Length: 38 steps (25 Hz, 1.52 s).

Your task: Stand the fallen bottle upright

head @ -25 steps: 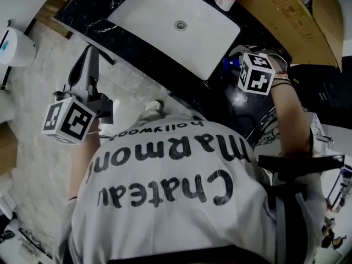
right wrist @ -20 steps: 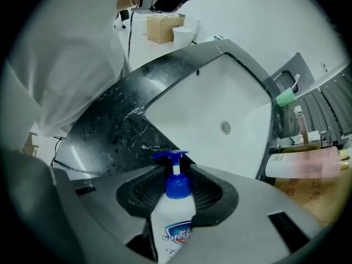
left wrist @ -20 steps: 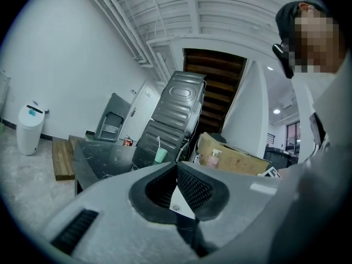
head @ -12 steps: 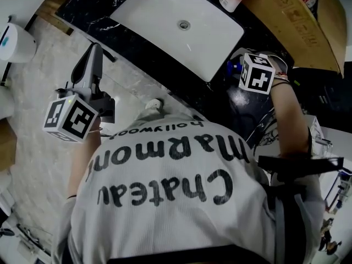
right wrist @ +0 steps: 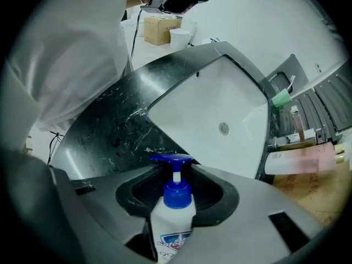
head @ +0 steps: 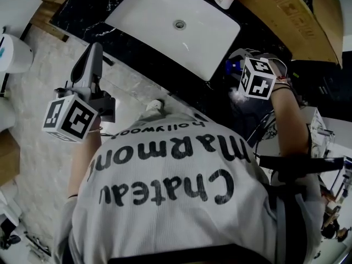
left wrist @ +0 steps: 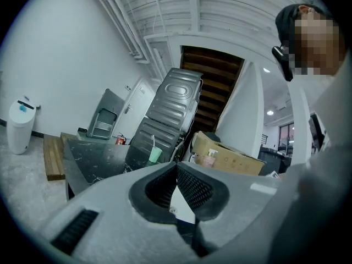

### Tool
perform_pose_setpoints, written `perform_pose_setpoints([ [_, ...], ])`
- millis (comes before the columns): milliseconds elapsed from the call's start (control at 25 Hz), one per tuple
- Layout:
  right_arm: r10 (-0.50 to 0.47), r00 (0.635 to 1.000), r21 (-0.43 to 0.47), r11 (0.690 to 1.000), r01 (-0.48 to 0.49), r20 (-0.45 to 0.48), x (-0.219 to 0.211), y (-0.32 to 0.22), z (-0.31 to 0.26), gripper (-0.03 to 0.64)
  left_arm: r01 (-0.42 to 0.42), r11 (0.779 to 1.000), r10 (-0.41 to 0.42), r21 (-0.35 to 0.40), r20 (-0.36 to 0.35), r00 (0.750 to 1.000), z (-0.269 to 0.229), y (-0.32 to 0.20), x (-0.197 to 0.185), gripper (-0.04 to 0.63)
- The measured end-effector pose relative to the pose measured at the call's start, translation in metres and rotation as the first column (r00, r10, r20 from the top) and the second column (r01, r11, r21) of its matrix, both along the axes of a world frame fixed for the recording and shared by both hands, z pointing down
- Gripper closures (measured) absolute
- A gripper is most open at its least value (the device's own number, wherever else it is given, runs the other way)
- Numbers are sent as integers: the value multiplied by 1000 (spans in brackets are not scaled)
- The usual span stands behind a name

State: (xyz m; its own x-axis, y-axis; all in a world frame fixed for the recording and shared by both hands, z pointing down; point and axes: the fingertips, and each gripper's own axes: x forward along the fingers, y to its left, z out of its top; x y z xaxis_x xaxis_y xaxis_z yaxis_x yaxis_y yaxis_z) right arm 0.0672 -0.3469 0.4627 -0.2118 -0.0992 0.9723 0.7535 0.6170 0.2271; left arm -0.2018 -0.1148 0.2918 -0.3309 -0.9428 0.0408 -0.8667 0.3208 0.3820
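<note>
A white pump bottle (right wrist: 174,224) with a blue pump head (right wrist: 175,188) sits between the jaws of my right gripper (right wrist: 176,194), which is shut on its shoulder. The pump points toward the sink basin. In the head view this right gripper (head: 237,73) is over the black counter at the sink's right, and only the blue pump (head: 231,66) shows past the marker cube. Whether the bottle rests on the counter is hidden. My left gripper (head: 94,48) is held out over the pale floor, left of the counter. Its jaws are shut with nothing in them (left wrist: 177,167).
A white sink basin (head: 165,15) is set in a black marble counter (head: 88,7). A pale pink bottle (right wrist: 301,161) lies beyond the sink beside a cardboard box (head: 286,15). A green cup (right wrist: 281,98) stands at the back. A white bin (head: 14,51) is on the floor at left.
</note>
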Motion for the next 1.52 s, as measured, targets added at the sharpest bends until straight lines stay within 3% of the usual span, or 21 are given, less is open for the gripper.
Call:
perform_pose_setpoints([
  [360, 167, 965, -63, 986, -157, 204, -27, -3, -33, 485, -73, 997, 74, 16, -19, 997, 0, -20, -10, 581],
  [560, 327, 877, -151, 945, -292, 351, -25, -8, -63, 485, -126, 991, 128, 49, -38, 991, -6, -36, -7, 581],
  [760, 435, 792, -218, 900, -376, 429, -16, -17, -81, 484, -204, 977, 206, 64, -24, 978, -13, -62, 3, 581],
  [960, 523, 676, -264, 851, -455, 520, -7, -28, -100, 485, -288, 955, 289, 66, -12, 957, -18, -89, 17, 581],
  [1320, 656, 404, -401, 731, -553, 638, 19, -61, -130, 485, -365, 927, 367, 85, -7, 930, -26, -120, 29, 581],
  [1520, 686, 294, -454, 684, -571, 665, 34, -73, -141, 483, -401, 912, 403, 82, -15, 915, -27, -135, 38, 581],
])
